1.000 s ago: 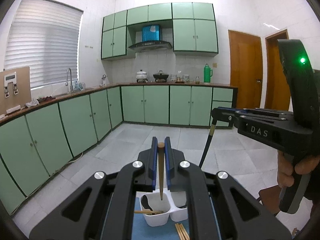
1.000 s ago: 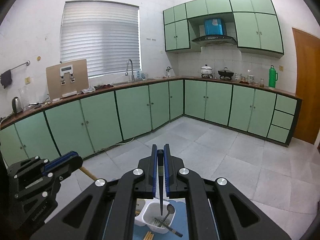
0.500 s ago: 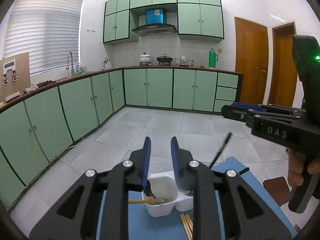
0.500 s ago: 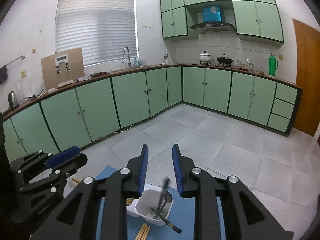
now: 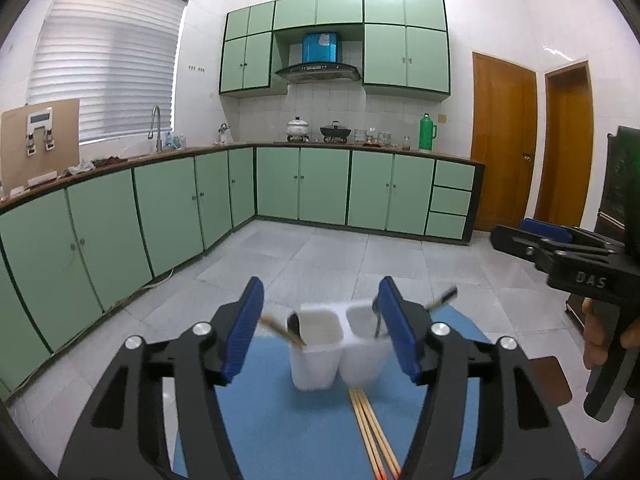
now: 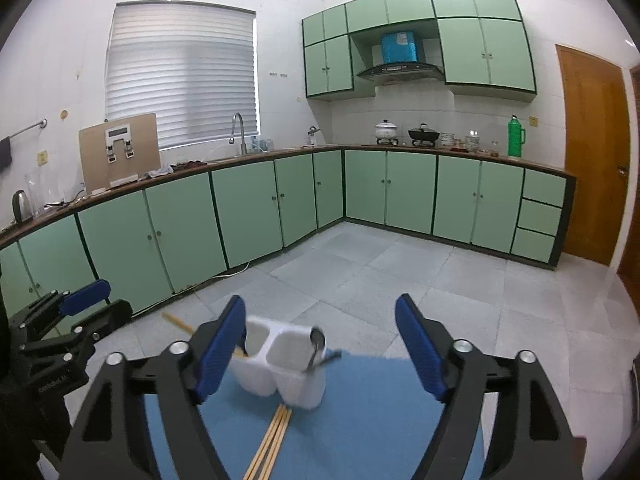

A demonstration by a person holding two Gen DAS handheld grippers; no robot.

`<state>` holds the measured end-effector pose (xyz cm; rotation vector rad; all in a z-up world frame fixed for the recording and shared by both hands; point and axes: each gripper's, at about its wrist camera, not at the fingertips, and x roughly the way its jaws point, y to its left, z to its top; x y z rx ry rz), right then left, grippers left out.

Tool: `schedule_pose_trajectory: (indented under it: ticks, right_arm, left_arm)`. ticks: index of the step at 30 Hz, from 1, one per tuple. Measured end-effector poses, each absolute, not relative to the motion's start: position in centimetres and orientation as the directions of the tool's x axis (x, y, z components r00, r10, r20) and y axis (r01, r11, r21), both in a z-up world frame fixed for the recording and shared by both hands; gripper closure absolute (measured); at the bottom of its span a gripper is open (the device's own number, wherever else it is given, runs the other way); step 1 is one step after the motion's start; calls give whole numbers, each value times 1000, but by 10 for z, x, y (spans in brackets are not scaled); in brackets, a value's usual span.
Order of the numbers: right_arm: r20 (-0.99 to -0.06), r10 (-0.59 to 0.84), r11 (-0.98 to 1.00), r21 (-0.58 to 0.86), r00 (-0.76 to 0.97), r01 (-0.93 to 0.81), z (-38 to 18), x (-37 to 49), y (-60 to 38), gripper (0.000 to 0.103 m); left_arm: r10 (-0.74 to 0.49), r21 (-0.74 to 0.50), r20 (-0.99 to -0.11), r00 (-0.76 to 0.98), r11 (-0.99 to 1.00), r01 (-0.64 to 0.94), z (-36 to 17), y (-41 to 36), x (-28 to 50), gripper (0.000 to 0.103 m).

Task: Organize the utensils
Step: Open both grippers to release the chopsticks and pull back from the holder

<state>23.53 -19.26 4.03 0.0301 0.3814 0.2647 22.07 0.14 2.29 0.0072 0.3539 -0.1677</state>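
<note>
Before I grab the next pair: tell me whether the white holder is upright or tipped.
Upright. The white holder stands on the blue mat, rims facing up, with a wooden chopstick leaning out of one compartment.

Place: we are in a home kitchen.
Cupboards: we see pale green base cabinets (image 6: 248, 216) along two walls and matching wall cabinets (image 5: 404, 56) above.
Cooking: we spot a range hood (image 5: 318, 72) over a white pot (image 5: 297, 128) and a dark pan (image 5: 335, 132).
Water: we see a tap (image 6: 239, 132) below a window blind (image 6: 180, 76).
Extras: a kettle (image 6: 20, 205) and a green flask (image 5: 427, 132) stand on the worktop.
Floor: grey tiles (image 6: 400, 272).
Exit: wooden doors (image 5: 504, 148).
</note>
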Motion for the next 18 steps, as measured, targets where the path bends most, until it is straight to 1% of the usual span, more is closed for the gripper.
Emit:
schedule_pose_trajectory:
  ticks: [1,3,7,10,13,18]
  right_arm:
    - [-364,261,965,89,894,-246,35,226,-194,20]
    - [-373,263,965,101,890,-243,25,212,-194,17]
    - [-392,253,967,109,885,-229,5,189,-193,7]
    - [-408,256,966,143,877,-215,-12,175,-194,6]
    - [-431,248,968,156,868,-199,-33,161,-191,6]
    - [-490,238,971,149,839,-188,-69,146,-186,6]
  left_arm:
    - [-161,-24,-353,922,986,163,18,2,213,40]
    - [-166,-30,-371,914,985,167,9,2,201,37]
    - [-173,-33,-406,898,984,175,-9,2,180,30]
    - [-171,-36,-426,888,984,172,-25,3,165,27]
    - [-176,-55,-448,876,984,170,-43,5,156,26]
    - [-137,-4,-506,851,988,156,-84,4,141,26]
